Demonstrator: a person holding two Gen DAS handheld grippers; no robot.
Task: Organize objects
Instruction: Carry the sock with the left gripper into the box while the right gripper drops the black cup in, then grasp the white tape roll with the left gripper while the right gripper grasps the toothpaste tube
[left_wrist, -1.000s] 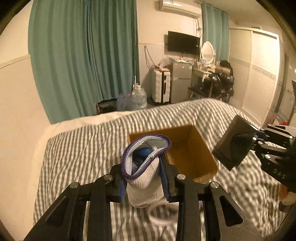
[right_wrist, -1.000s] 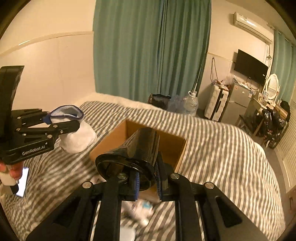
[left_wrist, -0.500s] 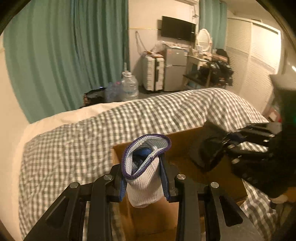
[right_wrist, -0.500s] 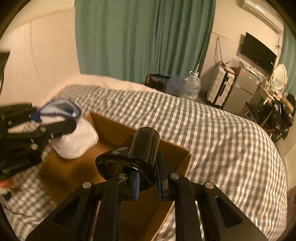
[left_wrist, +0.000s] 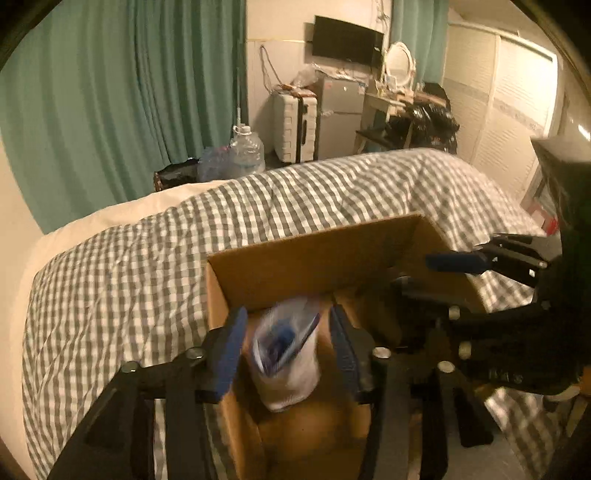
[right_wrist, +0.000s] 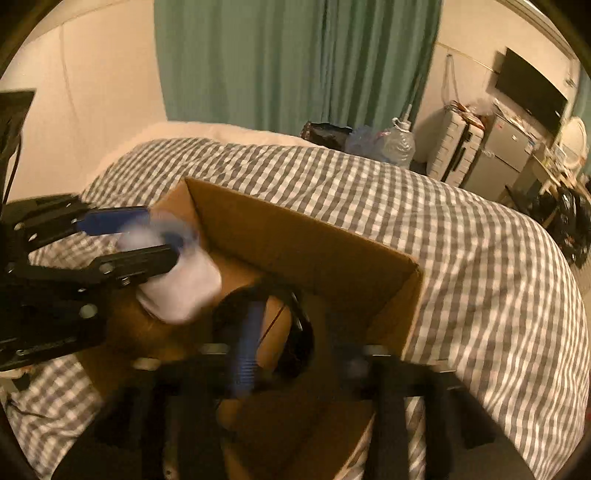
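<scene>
Both grippers hang over an open cardboard box (left_wrist: 314, 254) on a grey-checked bedspread (left_wrist: 122, 266), lower centre of each view. Left gripper (left_wrist: 286, 339) has its blue-padded jaws spread wide; a white sock with a purple cuff (left_wrist: 286, 354), blurred, sits between them without touching either pad, apparently dropping into the box. Seen from the right wrist, the same sock (right_wrist: 181, 288) shows at centre left, just beyond the left tool's fingers and over the box's near corner. Right gripper (right_wrist: 295, 354) is also parted, one blue pad (right_wrist: 245, 347) streaked with motion; a dark round object (right_wrist: 299, 325) lies below it inside the box, too blurred to identify, and looks free of the jaws.

Doing this step well likely means keeping both tools open and lifting them straight up, clear of the cardboard walls, so that neither finger snags the sock's cuff or tips the box. Water bottles (left_wrist: 243, 153) stand by the teal curtain (left_wrist: 122, 92), upper centre.
</scene>
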